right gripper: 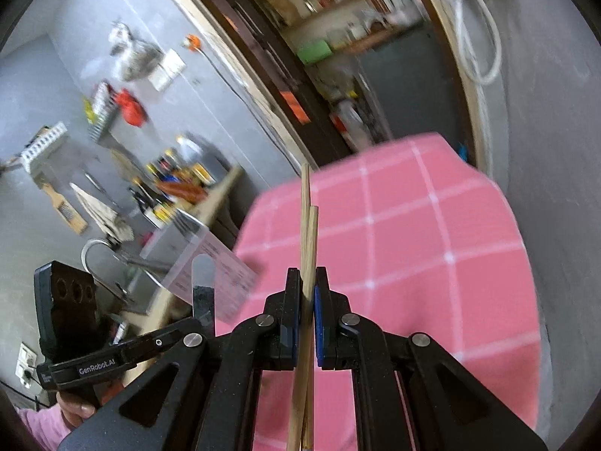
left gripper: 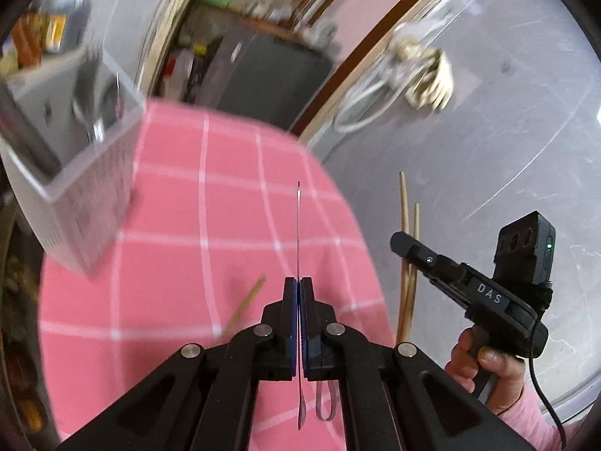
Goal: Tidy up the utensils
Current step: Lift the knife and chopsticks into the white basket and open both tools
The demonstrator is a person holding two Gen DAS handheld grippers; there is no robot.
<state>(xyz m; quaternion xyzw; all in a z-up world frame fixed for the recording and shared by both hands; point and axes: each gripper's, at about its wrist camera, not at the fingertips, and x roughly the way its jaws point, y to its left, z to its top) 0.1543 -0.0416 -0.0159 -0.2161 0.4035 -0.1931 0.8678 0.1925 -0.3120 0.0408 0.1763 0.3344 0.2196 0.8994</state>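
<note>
My left gripper [left gripper: 299, 282] is shut on a thin metal utensil [left gripper: 298, 225] seen edge-on, its handle pointing forward over the pink checked cloth [left gripper: 225, 206]. In the right wrist view the same utensil's flat handle [right gripper: 203, 282] sticks up from the left gripper [right gripper: 204, 315]. My right gripper [right gripper: 308, 274] is shut on a pair of wooden chopsticks [right gripper: 308, 233], held upright above the cloth [right gripper: 413, 244]. From the left wrist view the right gripper [left gripper: 403, 244] and chopsticks [left gripper: 407, 225] are at the right. A clear utensil box [left gripper: 75, 143] with metal cutlery stands at the left.
One more chopstick [left gripper: 244, 308] lies on the cloth near my left gripper. The clear box also shows in the right wrist view [right gripper: 210, 263] past the cloth's left edge. A grey wall, a doorway and a cluttered counter lie behind. The table edge drops off to the right.
</note>
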